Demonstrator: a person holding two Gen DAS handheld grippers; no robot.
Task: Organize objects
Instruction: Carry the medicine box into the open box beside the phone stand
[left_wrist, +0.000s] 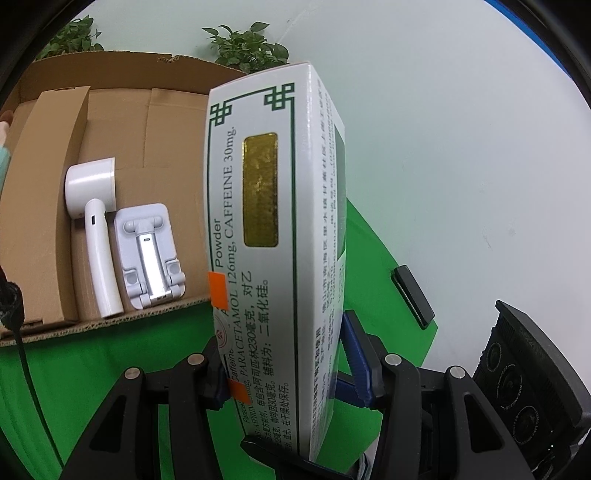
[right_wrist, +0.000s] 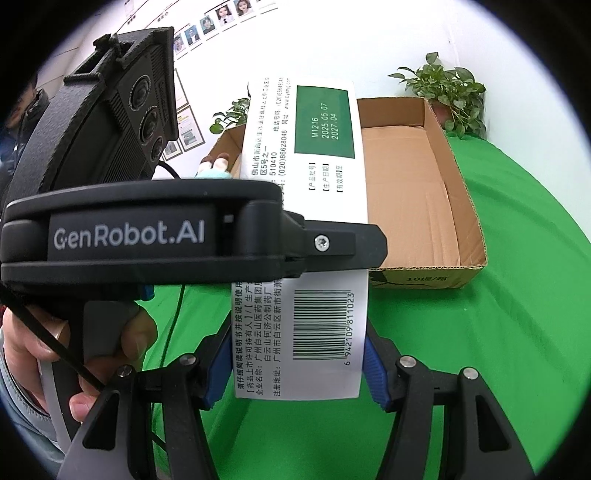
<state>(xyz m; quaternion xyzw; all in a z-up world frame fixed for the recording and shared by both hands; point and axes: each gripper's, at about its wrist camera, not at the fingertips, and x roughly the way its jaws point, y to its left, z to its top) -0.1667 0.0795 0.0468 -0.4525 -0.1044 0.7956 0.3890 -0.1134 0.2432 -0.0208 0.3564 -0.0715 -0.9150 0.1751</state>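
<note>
1. Medicine box (left_wrist: 266, 236) – white with green border and a gold panel – stands upright, clamped low down between the blue pads of the left tool (left_wrist: 284, 369); both pads press its sides.
2. Seen from the right wrist, the same box (right_wrist: 299, 206) shows its barcode end between the fingers of the right tool (right_wrist: 299, 365). The left pad (right_wrist: 218, 369) lies against the box edge; the right pad (right_wrist: 373, 369) sits at the other edge, though whether it presses or merely touches I cannot tell, so that tool's grip stays uncertain.
3. Crossing in front of the box in the right wrist view is the black body of the left tool, lettered "GenRobot.AI", with a hand (right_wrist: 40, 354) wrapped around its handle.
4. Green cloth (left_wrist: 110, 369) covers the desk under both tools; a black cable (left_wrist: 33, 387) trails over it at the left.
5. A small black flat object (left_wrist: 413, 295) lies at the cloth's edge on the right, apart from the box.
6. Behind the medicine box sits an open cardboard tray (left_wrist: 110, 325) – inside, near its front wall, a white handheld device (left_wrist: 98, 229) lies just beside a white folding stand (left_wrist: 151, 254).
7. Leafy green plants (left_wrist: 247, 44) stand behind the tray against a white wall.
</note>
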